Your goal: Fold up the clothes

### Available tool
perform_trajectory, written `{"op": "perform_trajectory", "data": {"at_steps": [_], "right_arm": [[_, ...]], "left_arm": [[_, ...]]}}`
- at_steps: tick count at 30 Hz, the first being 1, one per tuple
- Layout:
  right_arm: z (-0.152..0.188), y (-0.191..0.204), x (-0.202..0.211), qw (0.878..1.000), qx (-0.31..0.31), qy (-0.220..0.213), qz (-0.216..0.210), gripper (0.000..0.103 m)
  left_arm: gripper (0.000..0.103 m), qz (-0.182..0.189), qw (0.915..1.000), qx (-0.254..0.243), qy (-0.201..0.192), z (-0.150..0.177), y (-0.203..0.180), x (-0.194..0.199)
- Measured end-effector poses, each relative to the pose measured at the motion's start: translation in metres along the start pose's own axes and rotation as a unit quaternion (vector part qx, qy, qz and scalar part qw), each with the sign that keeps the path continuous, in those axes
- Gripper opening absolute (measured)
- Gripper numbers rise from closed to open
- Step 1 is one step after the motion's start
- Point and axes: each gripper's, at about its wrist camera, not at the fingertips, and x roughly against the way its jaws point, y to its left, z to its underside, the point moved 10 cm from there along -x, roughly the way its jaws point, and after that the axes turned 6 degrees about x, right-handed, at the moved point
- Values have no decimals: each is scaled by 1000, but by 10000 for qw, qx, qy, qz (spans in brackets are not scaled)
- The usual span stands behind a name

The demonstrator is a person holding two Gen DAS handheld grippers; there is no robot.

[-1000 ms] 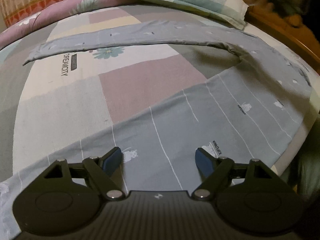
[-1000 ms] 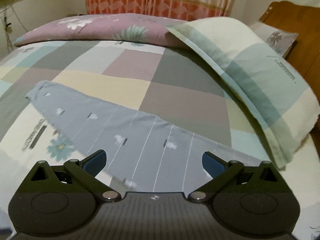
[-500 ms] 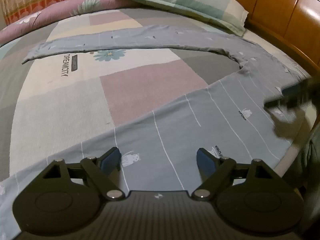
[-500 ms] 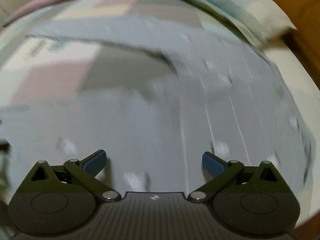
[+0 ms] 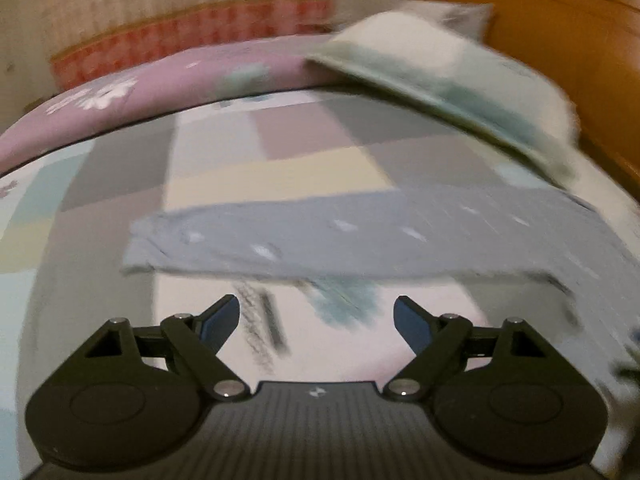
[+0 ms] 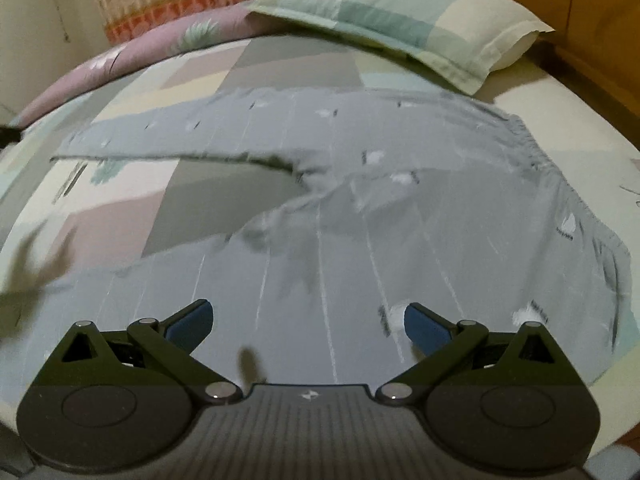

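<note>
Grey-blue printed trousers [image 6: 360,208] lie spread flat on the bed, their two legs splayed in a V and the waistband at the right. The right gripper [image 6: 308,322] hovers open over the near leg, nothing between its fingers. In the blurred left wrist view the far trouser leg [image 5: 340,232] stretches across the middle, its cuff at the left. The left gripper [image 5: 316,318] is open and empty just short of that leg, above the bedsheet's printed flower.
A checked patchwork bedsheet [image 6: 192,196] covers the bed. A green-checked pillow [image 6: 400,12] lies at the far right beside the wooden headboard [image 6: 592,40]. A rolled purple quilt [image 6: 140,56] runs along the far side, a patterned curtain [image 5: 180,36] behind it.
The left gripper has swung from over the near trouser leg to face the far leg and its cuff. The right gripper pulled back, now seeing the whole trousers. Both stayed open.
</note>
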Motion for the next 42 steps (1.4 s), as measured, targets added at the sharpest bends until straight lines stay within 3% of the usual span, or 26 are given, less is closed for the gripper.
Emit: {"op": "perform_trajectory", "data": {"at_steps": [3,5,9,12,15,18,20,28,30,35,42], "right_arm": [[-15,-9,-8,9999,-70,-39,62,103],[-28,-12,-16,9999,-95,-50,52,103],[-61,-12,-35,9997,-89,-240,30,103],[-82,-5,-47,9990,-49,-429,-100,103],[-100,6,-58,9975,76,-598,-364,103],[-110,15,-64,9951,220,-816,-512,103],[-100,20,-68,9949,364,-706,-630,103],[-68,16,-75,9948,600,-339,-753,103],[-67,12,-74,9954,545,-313,-716,103],[-65,15,-77,9954,518,-322,-737,103],[-62,16,-78,9951,537,-325,-759,103]], "left_arm": [[84,-303,9993,-30,220,-36,10,-59],[84,-201,9991,-167,339,-45,-3,-98],[84,-107,9977,-152,649,-45,-24,-166],[84,-392,9967,-285,646,-45,-18,-199],[90,-437,9966,113,683,-48,1,-223],[92,-510,9950,585,635,-63,21,-234],[90,-580,9931,817,606,-73,32,-238],[90,-102,9902,1166,762,-69,33,-208],[90,16,9906,1104,812,-64,33,-209],[95,-122,9933,947,654,-72,40,-207],[95,-315,9959,726,432,-83,51,-205]]}}
